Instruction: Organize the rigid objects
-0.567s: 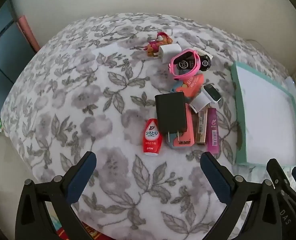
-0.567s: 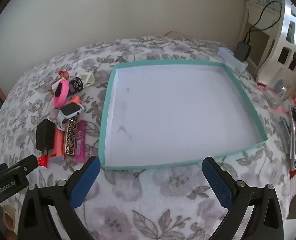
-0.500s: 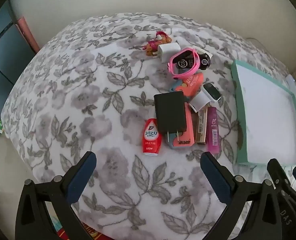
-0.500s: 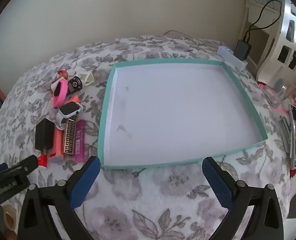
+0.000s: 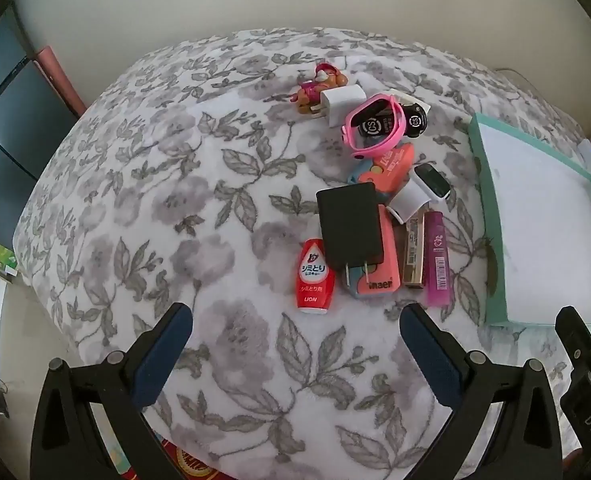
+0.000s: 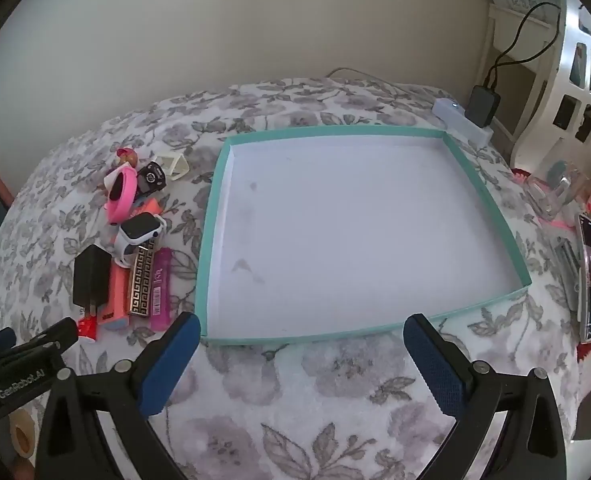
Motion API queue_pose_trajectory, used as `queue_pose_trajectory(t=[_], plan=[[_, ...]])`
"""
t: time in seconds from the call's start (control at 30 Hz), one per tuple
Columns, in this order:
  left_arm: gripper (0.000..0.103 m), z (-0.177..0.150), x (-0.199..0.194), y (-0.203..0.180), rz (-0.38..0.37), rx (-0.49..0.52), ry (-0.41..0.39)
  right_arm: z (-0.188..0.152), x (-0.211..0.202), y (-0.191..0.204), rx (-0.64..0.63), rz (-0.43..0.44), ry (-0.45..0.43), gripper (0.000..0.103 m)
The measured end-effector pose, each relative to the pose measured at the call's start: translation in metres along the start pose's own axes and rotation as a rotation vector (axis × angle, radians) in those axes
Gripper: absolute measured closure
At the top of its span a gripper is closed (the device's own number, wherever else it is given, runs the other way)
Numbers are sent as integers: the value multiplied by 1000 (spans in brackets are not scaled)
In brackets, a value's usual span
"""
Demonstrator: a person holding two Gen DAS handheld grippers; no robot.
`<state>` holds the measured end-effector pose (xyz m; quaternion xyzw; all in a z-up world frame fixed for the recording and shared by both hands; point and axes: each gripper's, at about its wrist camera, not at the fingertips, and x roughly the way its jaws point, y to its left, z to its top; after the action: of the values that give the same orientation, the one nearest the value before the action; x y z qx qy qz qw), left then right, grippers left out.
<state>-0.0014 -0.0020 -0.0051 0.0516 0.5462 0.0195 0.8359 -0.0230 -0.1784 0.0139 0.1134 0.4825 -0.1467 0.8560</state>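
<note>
A pile of small objects lies on the floral cloth: a red LION bottle [image 5: 310, 276], a black plug adapter [image 5: 350, 225], a pink watch [image 5: 373, 126], a white smartwatch [image 5: 421, 192], a gold patterned bar [image 5: 413, 252], a purple tube [image 5: 438, 258], a white charger [image 5: 341, 104] and a small toy figure [image 5: 321, 84]. An empty teal-rimmed white tray [image 6: 487, 200] lies to their right. My left gripper [image 5: 295, 344] is open and empty, just short of the bottle. My right gripper [image 6: 301, 354] is open and empty at the tray's near edge.
A white power strip with a black adapter [image 6: 481, 106] sits behind the tray. Cluttered items, including a phone-like object [image 6: 589, 276], lie at the right edge. A white headboard [image 6: 575, 60] stands at the far right. A dark cabinet [image 5: 3, 120] stands at the left.
Both grippers have drifted slightly; the views have hardly shifted. Nothing was grasped or moved.
</note>
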Motion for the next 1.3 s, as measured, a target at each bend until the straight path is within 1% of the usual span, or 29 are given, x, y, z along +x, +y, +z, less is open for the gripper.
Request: queue_pose_trajectory(t=[0.33, 0.6, 1.3], plan=[[0, 4, 0, -1, 3, 6, 13, -1, 1, 1, -2, -11, 6, 0], [0, 3, 6, 8, 20, -3, 18, 0, 2, 2, -11, -18, 11, 0], [0, 4, 8, 8, 22, -9, 24, -1, 5, 2, -17, -20, 15, 0]])
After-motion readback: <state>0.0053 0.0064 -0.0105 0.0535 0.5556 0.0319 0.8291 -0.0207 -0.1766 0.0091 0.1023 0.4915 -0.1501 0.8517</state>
